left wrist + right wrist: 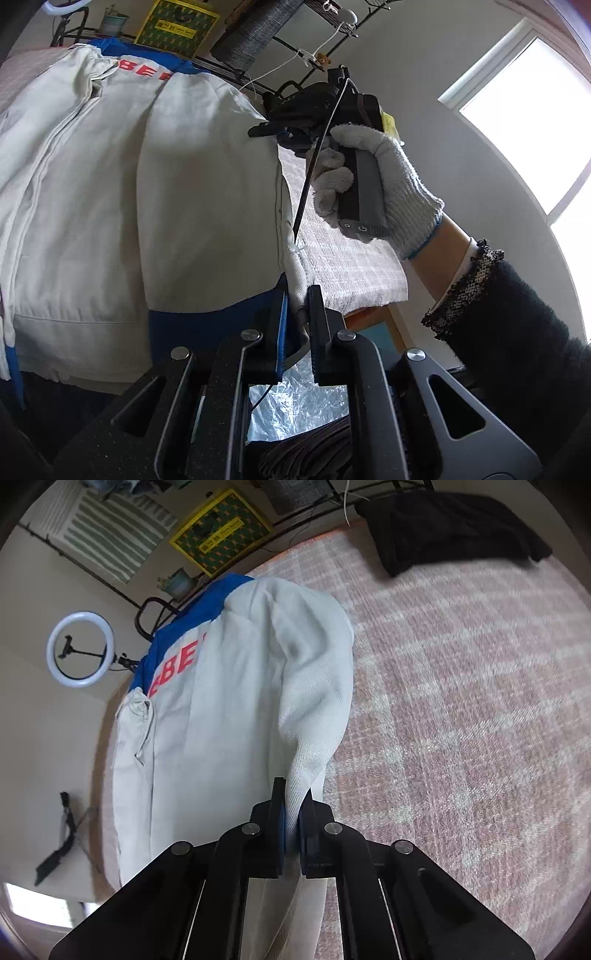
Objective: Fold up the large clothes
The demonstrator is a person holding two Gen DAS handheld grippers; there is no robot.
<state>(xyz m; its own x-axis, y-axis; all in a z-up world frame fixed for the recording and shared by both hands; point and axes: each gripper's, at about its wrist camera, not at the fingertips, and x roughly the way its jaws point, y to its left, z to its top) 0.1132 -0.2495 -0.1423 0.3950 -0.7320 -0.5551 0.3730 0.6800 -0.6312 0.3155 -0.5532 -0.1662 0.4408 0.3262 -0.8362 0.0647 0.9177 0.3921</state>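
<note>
Left wrist view looks along the left gripper (pixel 297 317), whose black fingers are closed on a blue-trimmed edge of a large off-white cotton jacket (pixel 129 184) with blue panels and red lettering. The jacket lies spread across a bed covered in a pink and white woven blanket (pixel 347 266), filling most of the left side of this view. To the right, a person's right hand in a white knitted work glove (pixel 388 184) grips the black handle of the right gripper, whose tips are hidden behind the jacket's far edge here; a dark fuzzy sleeve (pixel 517 332) with a speckled cuff covers the arm. A bright window (pixel 535 122) fills the upper right. Right wrist view shows the right gripper (pixel 293 827) with its fingers closed tight on a raised fold of the jacket's white cloth, lifted slightly off the blanket. The rest of the jacket stretches away toward a blue collar area beside the red letters. A black garment (pixel 450 528) lies at the bed's far corner, well apart from the jacket. A white ring light (pixel 80 649) and a yellow-framed green box (pixel 221 531) stand beyond the bed.
</note>
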